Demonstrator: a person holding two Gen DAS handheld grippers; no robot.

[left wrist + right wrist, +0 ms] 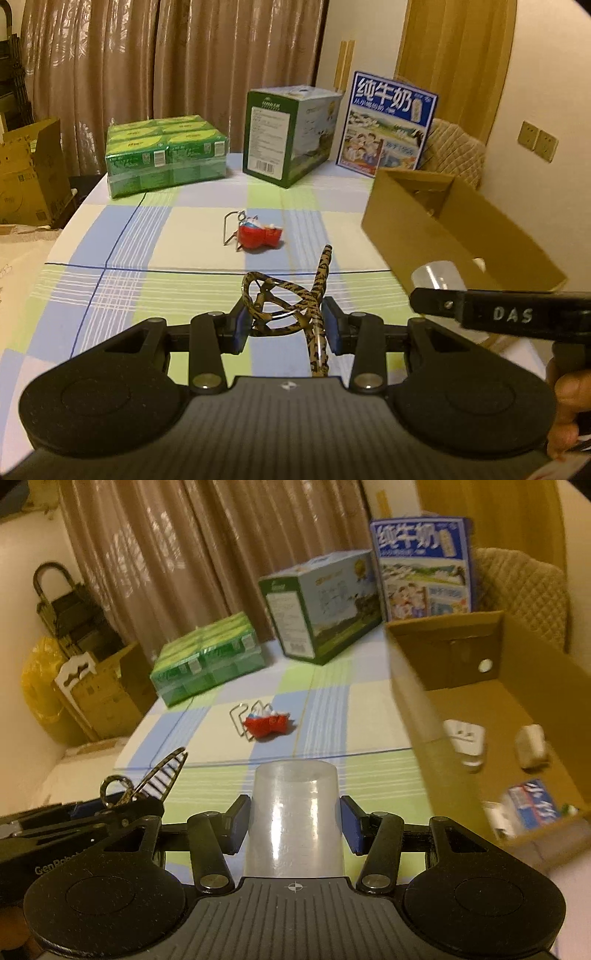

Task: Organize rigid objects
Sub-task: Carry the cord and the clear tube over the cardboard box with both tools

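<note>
Your left gripper (pixel 284 326) pinches the tiger-striped glasses (pixel 291 295). Your right gripper (pixel 293 821) clamps a clear plastic cup (pixel 295 812); cardboard box (pixel 424 657) at two o'clock.

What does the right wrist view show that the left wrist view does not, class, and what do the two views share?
Only the right wrist view shows the floor of the cardboard box with a white plug and a blue packet lying in it, plus a yellow bag beside the table.

Only the left wrist view shows wall sockets and the left tool shut on tortoiseshell glasses.

Both show the red toy, the green packs and the clear cup in the right tool.
</note>
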